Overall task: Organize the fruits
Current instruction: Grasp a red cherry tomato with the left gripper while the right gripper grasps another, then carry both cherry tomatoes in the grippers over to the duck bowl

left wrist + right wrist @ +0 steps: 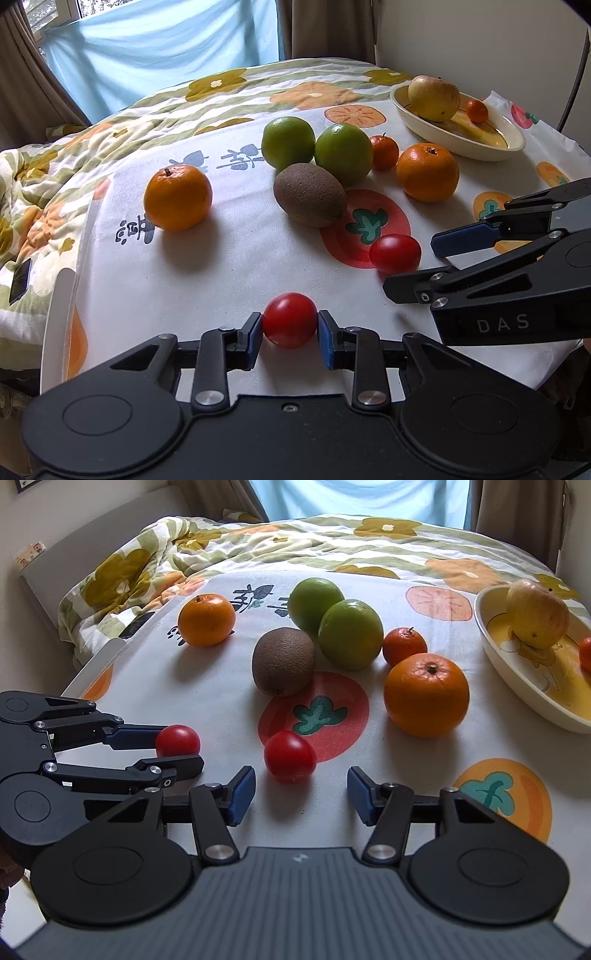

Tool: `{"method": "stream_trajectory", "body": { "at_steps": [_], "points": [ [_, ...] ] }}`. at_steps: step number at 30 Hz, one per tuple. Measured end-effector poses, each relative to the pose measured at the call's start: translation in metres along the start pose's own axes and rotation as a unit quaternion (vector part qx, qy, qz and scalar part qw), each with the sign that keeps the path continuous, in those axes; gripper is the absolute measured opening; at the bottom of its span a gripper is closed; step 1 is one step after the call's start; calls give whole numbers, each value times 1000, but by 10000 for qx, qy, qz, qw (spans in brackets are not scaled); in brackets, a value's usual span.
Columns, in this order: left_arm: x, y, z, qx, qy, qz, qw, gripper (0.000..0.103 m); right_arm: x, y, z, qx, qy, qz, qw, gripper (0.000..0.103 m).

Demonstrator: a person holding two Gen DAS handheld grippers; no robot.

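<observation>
My left gripper (290,325) is shut on a small red tomato (290,320) that rests on the fruit-print cloth (229,280); its blue pads press both sides. In the right wrist view the same left gripper (181,747) holds that tomato (178,740) at the left. My right gripper (300,775) is open, and a second red tomato (290,757) sits just ahead of its fingertips, partly between them and touching neither pad. In the left wrist view, the right gripper (412,266) stands beside this tomato (395,253).
Farther back lie a kiwi (283,666), two green apples (349,638), a small mandarin (404,646) and two oranges (426,696) (206,619). A cream bowl (517,694) at the right holds a yellow apple (537,613) and a mandarin. A rumpled quilt (140,572) lies behind.
</observation>
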State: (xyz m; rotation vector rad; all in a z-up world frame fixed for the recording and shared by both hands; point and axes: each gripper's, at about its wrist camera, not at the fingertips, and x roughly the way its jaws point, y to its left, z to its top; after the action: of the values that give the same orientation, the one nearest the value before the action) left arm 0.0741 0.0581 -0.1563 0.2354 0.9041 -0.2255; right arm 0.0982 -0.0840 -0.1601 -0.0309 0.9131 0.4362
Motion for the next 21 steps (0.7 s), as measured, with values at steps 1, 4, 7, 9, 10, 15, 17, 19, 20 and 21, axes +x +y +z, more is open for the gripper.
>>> {"method": "stream_trajectory", "body": {
  "at_steps": [1,4,7,9,10,15,17,19,20,21],
  "points": [
    [-1,1,-1,-13,2,15,10000,35,1,1,1,-15,-9,15,10000,69],
    [-3,4,-4,-97,17,33,9999,35,3,3,3,-74,-59,70,9999,61],
    [-5,5,-6,-165,32,85,9998,35,5,4,6,-178,-40,73,9998,46],
    [-8,5,-8,-228,10,150,9996,35,3,5,8,-206,-103,54,9997,46],
    [-10,6,-9,-264,9,159,9995,35,1,5,8,-219,-132,68,9996,46],
    [-19,6,-10,-423,6,218,9989,35,-9,6,12,-228,-198,126,9995,46],
    [-25,5,-9,-449,-40,234,9987,35,-14,6,13,-219,-226,137,9994,46],
    [-32,4,-8,-470,-103,245,9985,35,-21,6,15,-209,-266,138,9993,46],
    [-36,2,-6,-480,-144,248,9984,35,-25,6,15,-201,-298,138,9993,45],
    [-40,1,-4,-491,-178,242,9983,35,-29,6,16,-189,-323,131,9992,45]
  ]
}}
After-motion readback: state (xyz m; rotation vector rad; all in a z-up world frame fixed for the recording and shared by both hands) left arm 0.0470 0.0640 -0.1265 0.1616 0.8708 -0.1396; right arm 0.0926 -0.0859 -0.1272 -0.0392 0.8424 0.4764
